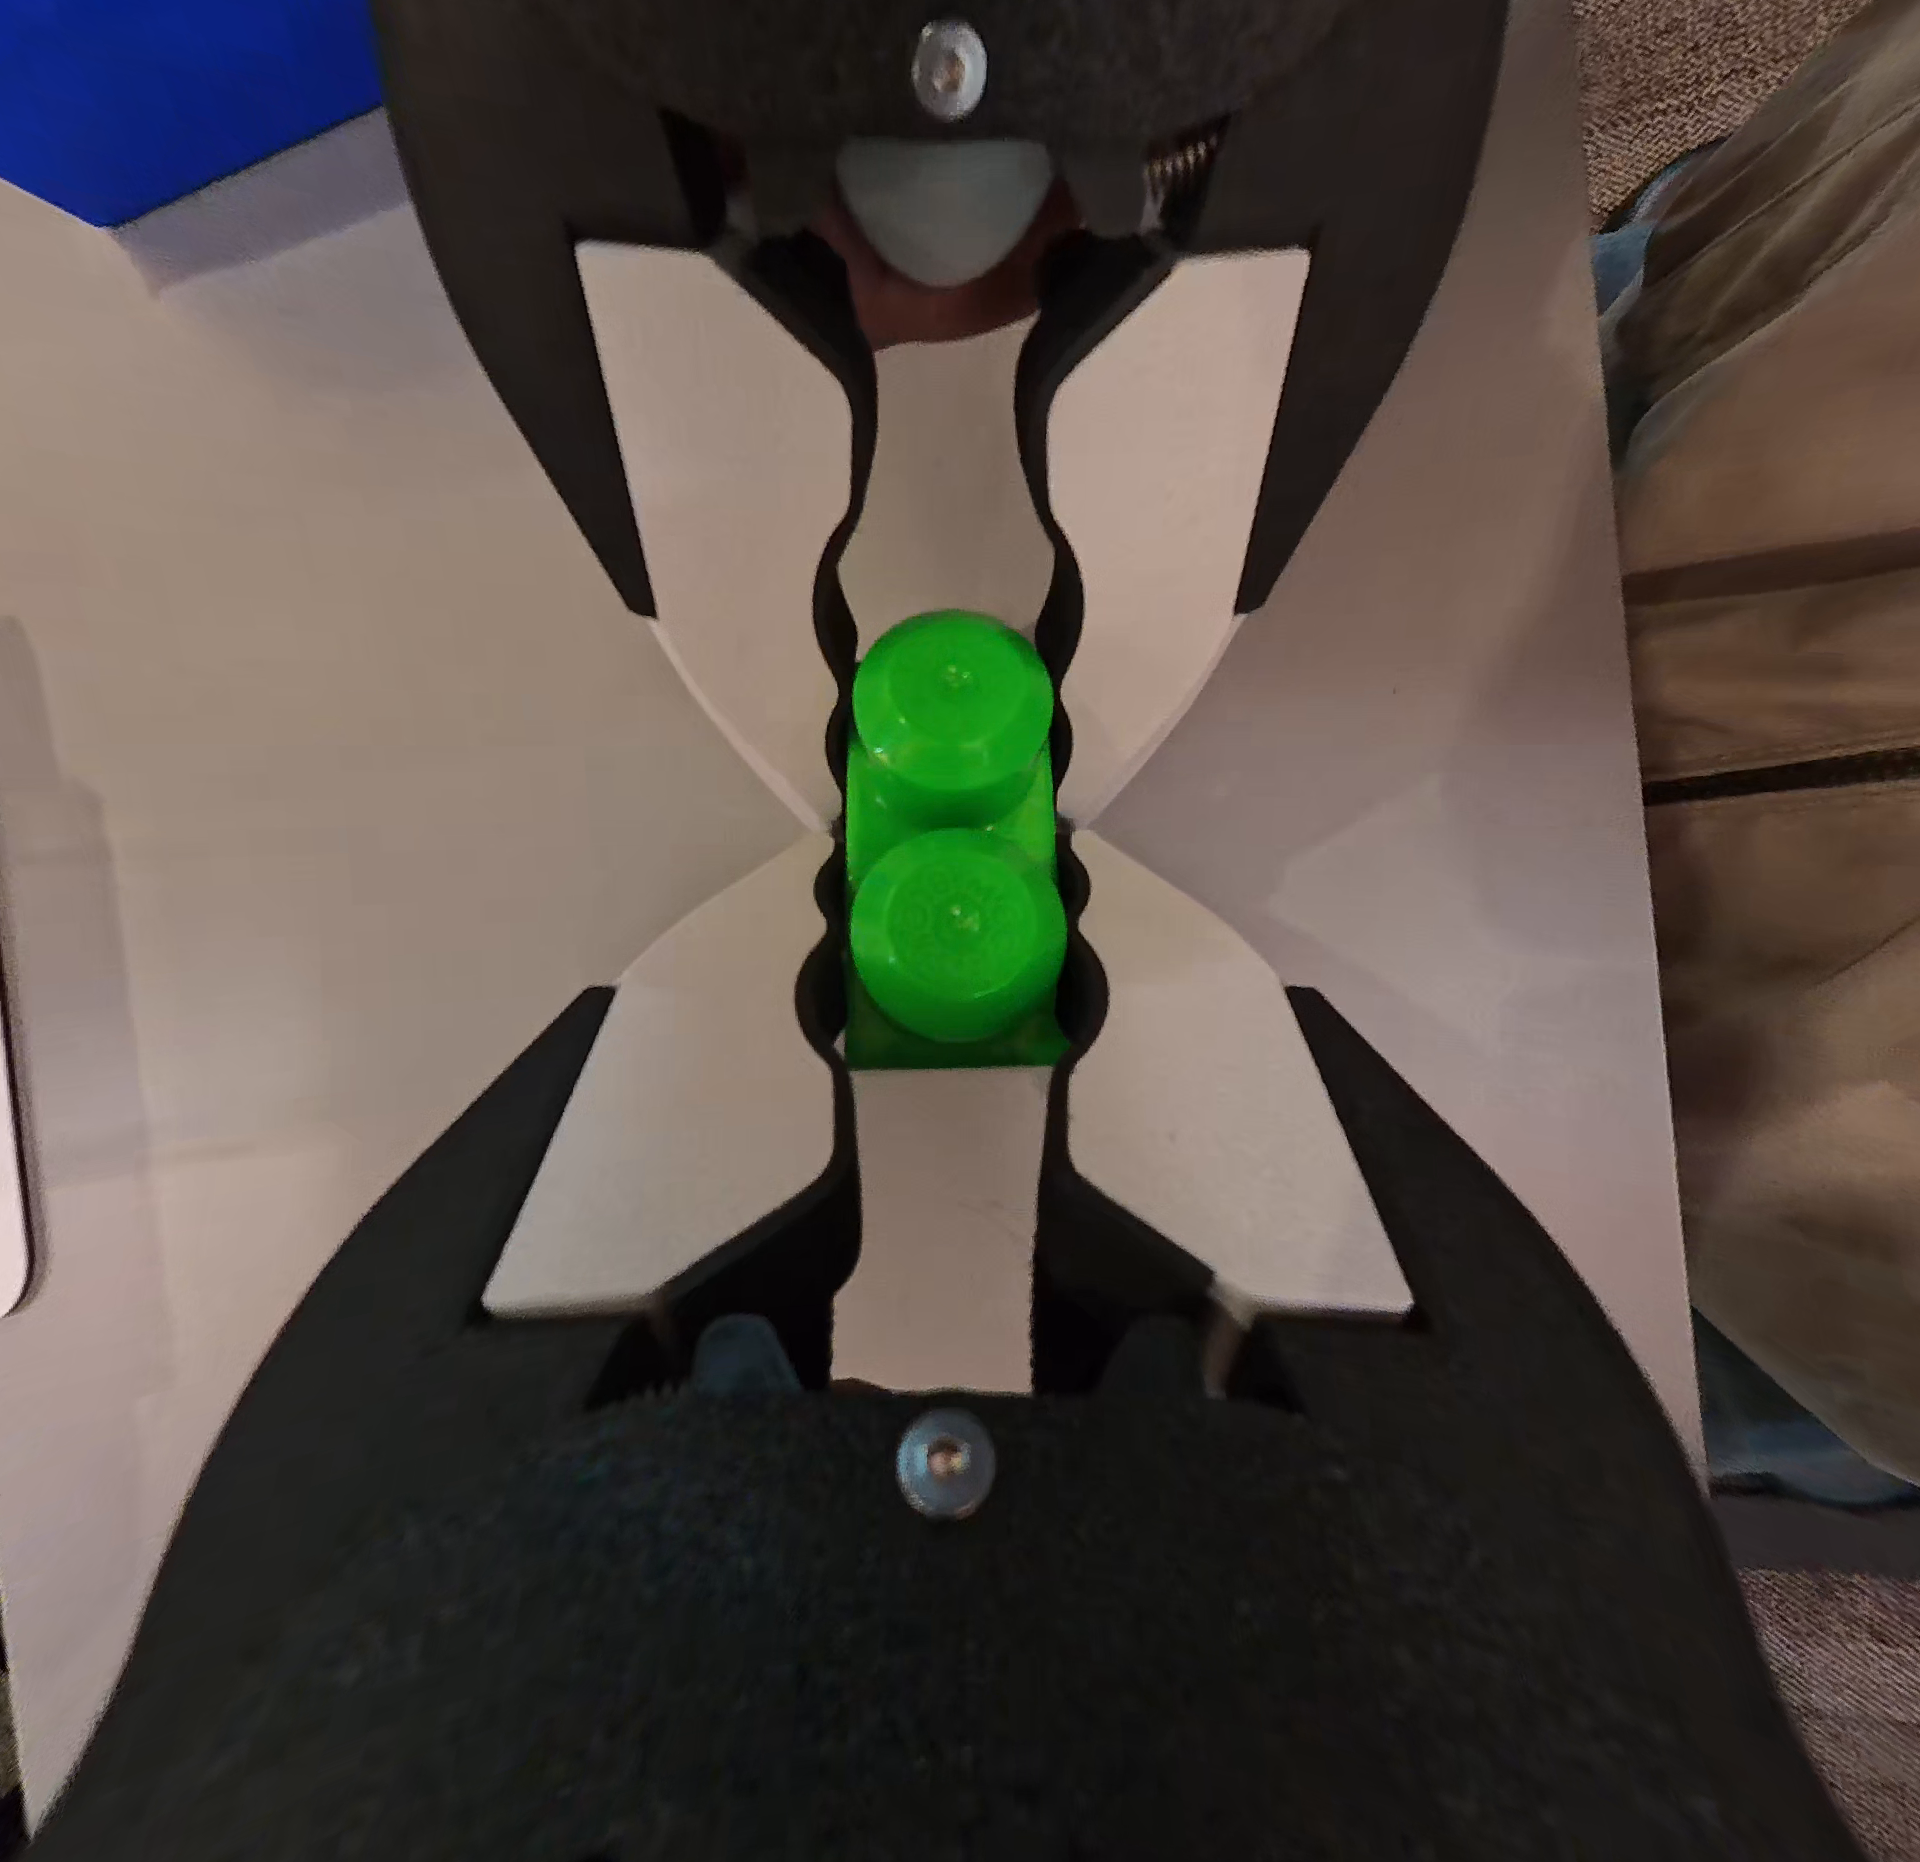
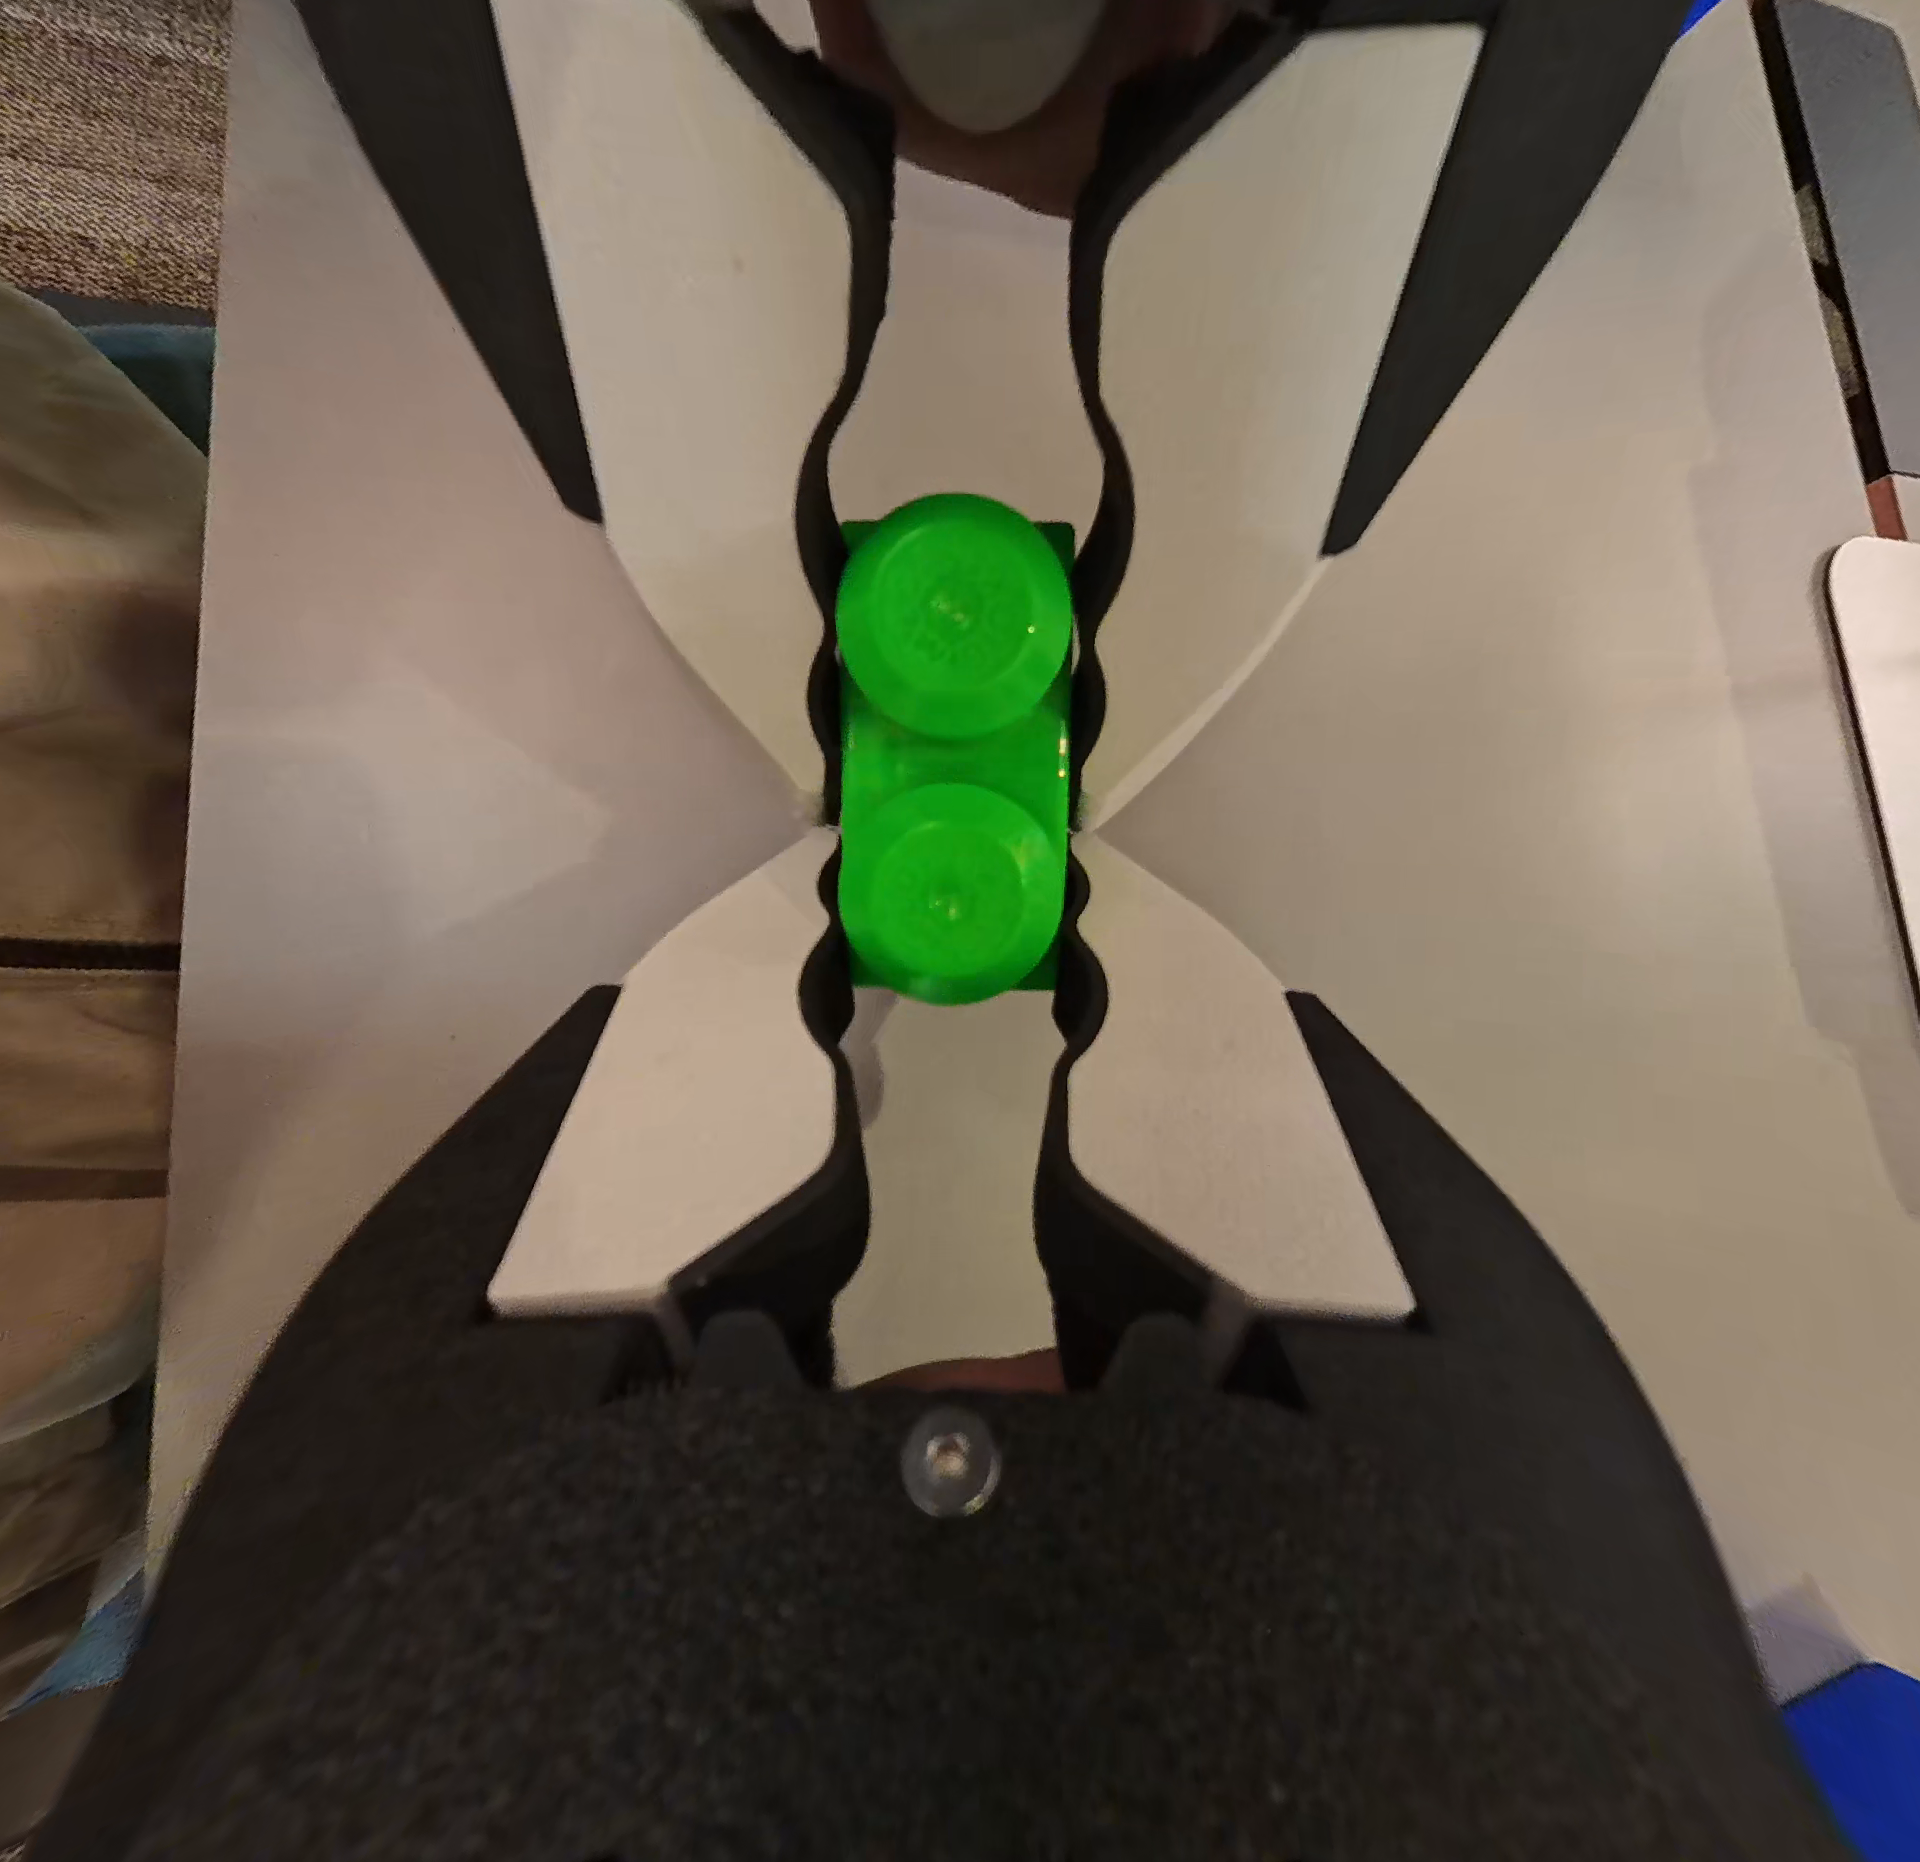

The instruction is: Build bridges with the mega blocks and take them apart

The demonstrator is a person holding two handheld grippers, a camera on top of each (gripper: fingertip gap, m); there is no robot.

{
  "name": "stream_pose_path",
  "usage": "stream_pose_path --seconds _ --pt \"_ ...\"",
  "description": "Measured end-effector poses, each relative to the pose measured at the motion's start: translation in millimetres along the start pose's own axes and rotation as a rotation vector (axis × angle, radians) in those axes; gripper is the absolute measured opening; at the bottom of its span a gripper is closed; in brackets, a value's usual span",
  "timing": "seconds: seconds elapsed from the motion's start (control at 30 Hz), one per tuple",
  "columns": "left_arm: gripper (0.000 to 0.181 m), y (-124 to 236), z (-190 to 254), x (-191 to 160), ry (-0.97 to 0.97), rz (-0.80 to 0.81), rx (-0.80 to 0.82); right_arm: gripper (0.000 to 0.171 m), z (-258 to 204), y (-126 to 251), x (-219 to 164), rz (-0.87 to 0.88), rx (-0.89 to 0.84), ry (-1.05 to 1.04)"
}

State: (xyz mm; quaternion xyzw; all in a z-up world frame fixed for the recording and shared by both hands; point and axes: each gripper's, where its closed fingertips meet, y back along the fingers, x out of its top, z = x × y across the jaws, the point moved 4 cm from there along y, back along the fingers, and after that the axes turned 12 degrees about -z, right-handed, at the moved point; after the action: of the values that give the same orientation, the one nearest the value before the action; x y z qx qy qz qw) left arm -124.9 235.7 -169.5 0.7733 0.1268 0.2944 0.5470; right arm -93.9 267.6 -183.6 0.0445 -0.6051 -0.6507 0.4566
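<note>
A bright green mega block (image 1: 954, 846) with two round studs facing the camera lies over the white table (image 1: 312, 669). My left gripper (image 1: 951, 856) comes in from the bottom of the left wrist view and is shut on the block's near half. My right gripper (image 1: 951, 789) comes in from the top, tip to tip with the left, and clamps the far half. In the right wrist view the same block (image 2: 951, 763) sits between my right gripper (image 2: 951, 846) at the bottom and the left gripper (image 2: 951, 804) opposite. Whatever is under the block is hidden.
A person's beige clothing (image 1: 1787, 669) is beyond the table's right edge, over carpet (image 1: 1662, 67). A blue object (image 1: 177, 67) is at the far left corner. A flat white device (image 2: 1881, 773) and a dark grey slab (image 2: 1860, 202) lie on the table. Left and right tips are no more than a few centimetres apart. The blue object (image 1: 177, 67) is about 30 centimeters from both grippers' fingertips.
</note>
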Motion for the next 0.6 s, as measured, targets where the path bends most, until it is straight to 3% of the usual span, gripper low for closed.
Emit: stream_pose_path --seconds 0.3,0.6 --pt "0.052 22 -7 -20 0.111 0.071 0.085 0.036 19 21 -14 0.029 -0.074 -0.077" --pt "0.061 63 -19 -67 0.697 0.484 0.465 0.036 22 56 -41 0.209 -0.358 -0.498"
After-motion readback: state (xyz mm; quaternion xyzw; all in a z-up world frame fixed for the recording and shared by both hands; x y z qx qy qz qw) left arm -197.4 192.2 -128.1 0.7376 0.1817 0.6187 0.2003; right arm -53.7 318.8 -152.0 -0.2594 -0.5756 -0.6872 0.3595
